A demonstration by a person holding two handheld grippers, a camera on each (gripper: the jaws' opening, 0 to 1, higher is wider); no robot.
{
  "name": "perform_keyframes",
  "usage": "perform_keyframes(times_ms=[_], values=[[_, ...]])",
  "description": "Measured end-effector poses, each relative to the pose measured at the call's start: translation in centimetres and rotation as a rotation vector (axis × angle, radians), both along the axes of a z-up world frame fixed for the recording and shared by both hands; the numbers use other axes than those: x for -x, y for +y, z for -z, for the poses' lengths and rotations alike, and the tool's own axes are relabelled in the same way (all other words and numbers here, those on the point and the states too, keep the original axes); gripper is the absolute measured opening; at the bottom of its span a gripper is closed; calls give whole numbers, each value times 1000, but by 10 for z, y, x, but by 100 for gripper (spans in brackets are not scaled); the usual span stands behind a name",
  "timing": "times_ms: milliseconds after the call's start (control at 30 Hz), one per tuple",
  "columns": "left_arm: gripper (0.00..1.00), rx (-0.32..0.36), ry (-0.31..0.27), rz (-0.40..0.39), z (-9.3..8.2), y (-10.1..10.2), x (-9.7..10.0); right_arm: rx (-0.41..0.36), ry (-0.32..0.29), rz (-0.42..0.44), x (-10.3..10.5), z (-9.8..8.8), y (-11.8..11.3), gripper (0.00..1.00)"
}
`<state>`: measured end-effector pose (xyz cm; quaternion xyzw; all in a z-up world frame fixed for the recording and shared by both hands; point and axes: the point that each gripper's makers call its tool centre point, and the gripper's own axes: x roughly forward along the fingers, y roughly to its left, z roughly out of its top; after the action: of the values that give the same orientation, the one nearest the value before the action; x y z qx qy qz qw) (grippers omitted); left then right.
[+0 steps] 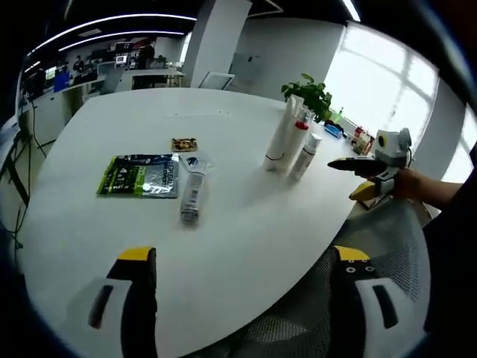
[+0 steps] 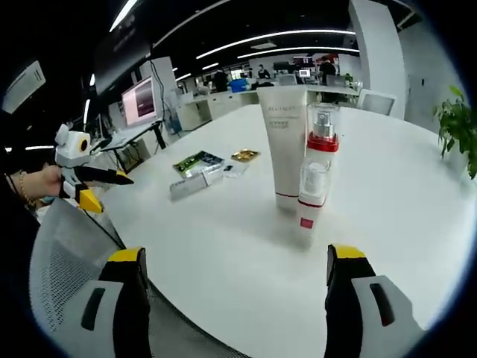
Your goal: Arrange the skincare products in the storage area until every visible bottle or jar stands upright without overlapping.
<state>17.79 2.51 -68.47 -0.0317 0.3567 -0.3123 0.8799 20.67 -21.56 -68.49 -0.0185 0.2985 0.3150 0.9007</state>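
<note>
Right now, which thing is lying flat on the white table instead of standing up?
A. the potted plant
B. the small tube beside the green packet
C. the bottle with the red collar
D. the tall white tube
B: the small tube lies on its side beside the green packet, while the tall white tube stands upright.

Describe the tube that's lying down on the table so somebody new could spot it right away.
On the white table, look away from the three upright bottles toward the green foil packet. Right beside that packet lies the tube, flat on its side. It is the one skincare item not standing upright.
</note>
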Motion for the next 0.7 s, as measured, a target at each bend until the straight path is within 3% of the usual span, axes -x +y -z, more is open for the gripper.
perform_keyframes(times_ms=[333,700], values=[[90,-77,43,67,8,-4,-26,6,4,-24,2,3,2,100],[74,-183,69,118,21,-9,-64,-1,9,-21,4,2,4,100]])
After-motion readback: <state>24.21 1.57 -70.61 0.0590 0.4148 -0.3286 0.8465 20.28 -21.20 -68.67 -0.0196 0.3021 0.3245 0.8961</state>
